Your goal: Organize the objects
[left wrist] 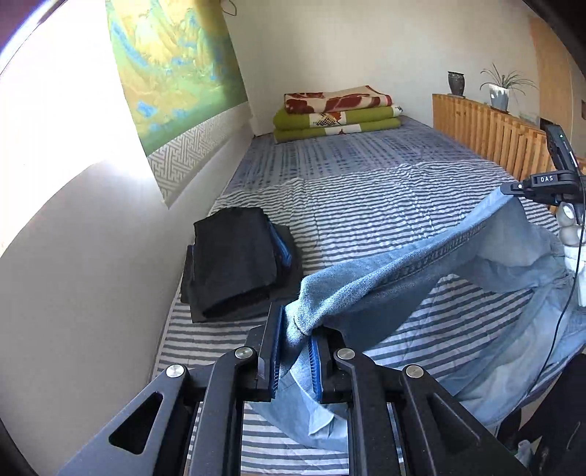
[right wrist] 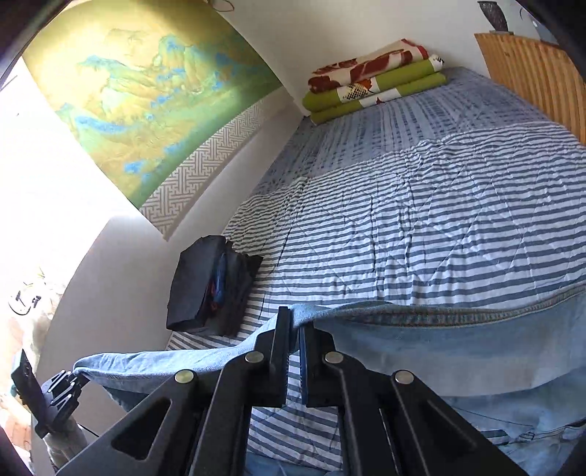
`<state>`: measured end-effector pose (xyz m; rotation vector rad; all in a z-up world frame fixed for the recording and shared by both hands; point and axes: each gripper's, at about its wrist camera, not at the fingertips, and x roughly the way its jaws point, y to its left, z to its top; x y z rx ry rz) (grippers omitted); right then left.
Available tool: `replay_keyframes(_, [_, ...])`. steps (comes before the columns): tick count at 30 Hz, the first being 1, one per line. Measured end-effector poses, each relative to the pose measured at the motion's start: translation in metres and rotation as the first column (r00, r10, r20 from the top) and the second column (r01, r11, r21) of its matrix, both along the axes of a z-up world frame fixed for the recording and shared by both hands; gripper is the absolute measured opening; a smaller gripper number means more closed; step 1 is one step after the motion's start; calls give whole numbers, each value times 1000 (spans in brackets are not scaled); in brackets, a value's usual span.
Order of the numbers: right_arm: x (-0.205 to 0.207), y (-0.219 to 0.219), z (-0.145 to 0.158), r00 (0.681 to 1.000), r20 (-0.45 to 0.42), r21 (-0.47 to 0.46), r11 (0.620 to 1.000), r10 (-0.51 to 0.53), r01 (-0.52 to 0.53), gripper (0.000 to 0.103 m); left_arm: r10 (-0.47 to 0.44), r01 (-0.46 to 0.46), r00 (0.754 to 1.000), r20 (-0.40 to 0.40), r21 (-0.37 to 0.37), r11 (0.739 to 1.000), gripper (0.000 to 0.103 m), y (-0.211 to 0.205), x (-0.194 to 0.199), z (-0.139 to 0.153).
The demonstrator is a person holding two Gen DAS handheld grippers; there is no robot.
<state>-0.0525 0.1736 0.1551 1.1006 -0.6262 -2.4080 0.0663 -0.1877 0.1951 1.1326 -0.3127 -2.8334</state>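
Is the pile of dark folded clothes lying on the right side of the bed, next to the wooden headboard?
No, the dark folded clothes lie at the left edge of the bed, against the white wall.

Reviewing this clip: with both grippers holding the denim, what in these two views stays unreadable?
- Denim garment: its type is unclear; the lower part runs off the bottom edge in both views, behind the left gripper and right gripper.
- Dark folded pile: the item count is unreadable; layers merge in shadow in both views.
- Window side: blown out white in both views.
- Vase: cut by the right wrist view's top edge.
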Motion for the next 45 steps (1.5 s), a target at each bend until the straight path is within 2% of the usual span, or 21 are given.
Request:
replay_keyframes(2, [-22,-2,-6,1000,15,13,1000,-16,16,4,0,-1,999,36,32,999,17,-9,-29,-3])
replay_keyframes(4, [-61,-17,-22,1000,22,102,995,4,-6,7,80,-80,991,109,0,997,22,-24,-86,-29])
replay_keyframes(5, [-85,-29,-38,999,48,176,984,8,-17,14,147,-141,978,151,-48,989,33,-32,-116,-49])
replay_keyframes(6, [-105,-37,-55,996,90,242,970,-5,-17,24,225,-208,957,184,-107,972,37,-41,-146,-72])
replay_keyframes(7, [-119,-41,-72,991,134,287,958,-30,-10,24,285,-263,933,218,-125,957,38,-51,-171,-92])
replay_keyframes(11, [-132,-43,-107,975,223,297,952,1,-69,26,419,-373,868,267,-206,905,38,-75,-223,-149])
replay_keyframes(13, [-119,-33,-110,972,233,281,955,29,-95,28,410,-379,870,273,-161,911,38,-80,-215,-157])
replay_keyframes(15, [-102,-23,-108,974,220,264,958,58,-117,30,370,-355,889,269,-104,929,45,-80,-195,-157])
replay_keyframes(17, [-79,-15,-107,974,209,264,954,91,-145,31,333,-330,898,287,-59,942,60,-86,-177,-158])
replay_keyframes(20, [-34,-4,-106,970,197,256,948,141,-189,31,277,-305,887,368,18,952,65,-94,-140,-176])
replay_keyframes(22, [0,2,-107,970,191,277,940,150,-200,31,299,-340,867,398,34,940,65,-97,-114,-189])
replay_keyframes(24, [31,7,-110,974,180,328,925,137,-190,32,270,-344,854,445,94,934,65,-87,-88,-202])
replay_keyframes(25, [46,11,-111,978,169,355,917,126,-180,32,261,-341,850,459,101,934,67,-83,-81,-208])
replay_keyframes(27, [77,22,-114,984,149,386,911,96,-147,32,262,-318,840,476,40,947,68,-68,-70,-225])
replay_keyframes(28, [90,29,-115,986,146,388,912,80,-132,32,277,-317,833,479,4,948,67,-60,-61,-234])
replay_keyframes(30, [114,45,-116,988,149,373,922,46,-99,32,279,-317,825,492,-7,949,37,-53,-54,-249])
replay_keyframes(31, [125,54,-115,989,146,367,927,26,-78,32,283,-336,818,501,16,942,12,-55,-53,-255])
replay_keyframes(32, [135,63,-115,990,144,365,929,5,-57,32,290,-361,814,504,47,931,9,-58,-51,-257])
replay_keyframes(35, [163,91,-116,988,143,387,922,-65,5,32,307,-404,830,466,122,907,7,-64,-29,-248])
replay_keyframes(41, [196,141,-131,966,184,408,908,-182,93,32,328,-417,854,404,154,896,7,-65,31,-216])
replay_keyframes(45, [202,156,-145,951,207,412,902,-228,127,32,346,-436,843,411,147,888,16,-85,59,-208])
